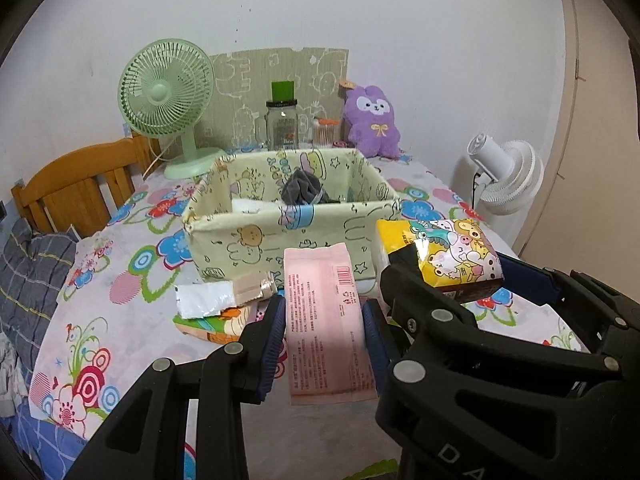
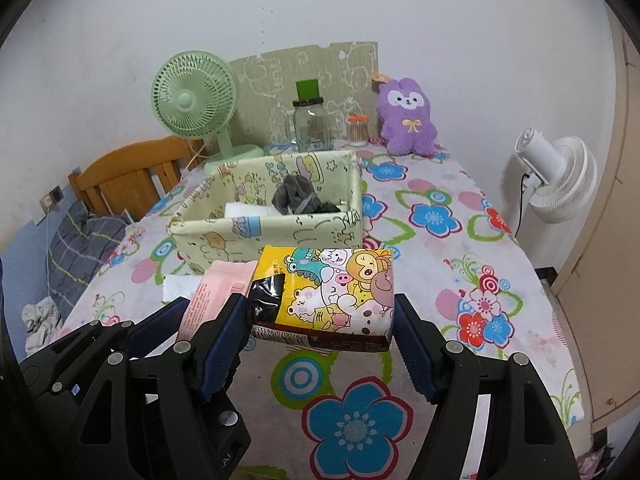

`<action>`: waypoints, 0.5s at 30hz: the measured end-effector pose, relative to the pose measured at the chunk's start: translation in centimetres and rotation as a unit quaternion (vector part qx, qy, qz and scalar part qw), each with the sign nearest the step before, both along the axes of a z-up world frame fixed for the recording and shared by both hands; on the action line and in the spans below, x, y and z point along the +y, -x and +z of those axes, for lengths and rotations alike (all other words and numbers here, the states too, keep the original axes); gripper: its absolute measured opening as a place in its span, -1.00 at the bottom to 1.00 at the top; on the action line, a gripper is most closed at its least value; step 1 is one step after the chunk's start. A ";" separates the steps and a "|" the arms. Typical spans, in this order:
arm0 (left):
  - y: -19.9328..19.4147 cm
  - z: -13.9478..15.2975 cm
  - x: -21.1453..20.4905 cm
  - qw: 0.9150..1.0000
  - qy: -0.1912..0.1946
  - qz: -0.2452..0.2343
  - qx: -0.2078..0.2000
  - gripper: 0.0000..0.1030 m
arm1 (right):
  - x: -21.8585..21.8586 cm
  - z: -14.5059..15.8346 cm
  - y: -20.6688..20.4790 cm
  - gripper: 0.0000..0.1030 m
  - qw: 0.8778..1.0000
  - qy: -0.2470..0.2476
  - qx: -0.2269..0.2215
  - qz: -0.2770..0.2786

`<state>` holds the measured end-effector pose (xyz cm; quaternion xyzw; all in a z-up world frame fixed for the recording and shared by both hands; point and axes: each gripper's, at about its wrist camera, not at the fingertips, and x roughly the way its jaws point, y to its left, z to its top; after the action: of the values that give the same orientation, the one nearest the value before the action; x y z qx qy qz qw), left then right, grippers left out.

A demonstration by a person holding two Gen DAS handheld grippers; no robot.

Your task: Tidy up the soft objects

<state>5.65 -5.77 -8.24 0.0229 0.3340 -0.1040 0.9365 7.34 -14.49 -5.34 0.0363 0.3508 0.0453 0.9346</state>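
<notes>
**Both tongs loaded, held in front of the bin**

Left tongs [image 1: 324, 332] pinch a pink wipes pack [image 1: 322, 320] by its long sides, lifted off the surface [image 2: 460, 240]. Right tongs [image 2: 320, 320] pinch a yellow cartoon tissue pack [image 2: 332, 296], also off the surface, just right of the pink pack. Below left: a white-and-tan packet [image 1: 216, 296] on another colourful pack. Beyond: fabric storage box [image 2: 280, 236] with grey cloth [image 2: 296, 198] and something white inside. Far edge: green fan [image 2: 192, 96], glass jar [image 2: 310, 124], purple plush [image 2: 406, 118].
</notes>
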 end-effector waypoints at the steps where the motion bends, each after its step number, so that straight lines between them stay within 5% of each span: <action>1: 0.2 0.3 0.1 1.000 0.000 0.000 -0.003 -0.23 | 0.1 0.2 0.2 0.45 1.000 0.000 -0.002 0.000; 15: 1.2 4.1 1.0 0.999 0.000 0.001 -0.043 -0.23 | 1.1 4.2 1.5 0.45 0.999 -0.001 -0.042 0.005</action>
<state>4.46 -4.73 -4.10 0.0268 0.2937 -0.1024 0.9500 5.86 -13.41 -1.09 0.0339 0.3115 0.0516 0.9482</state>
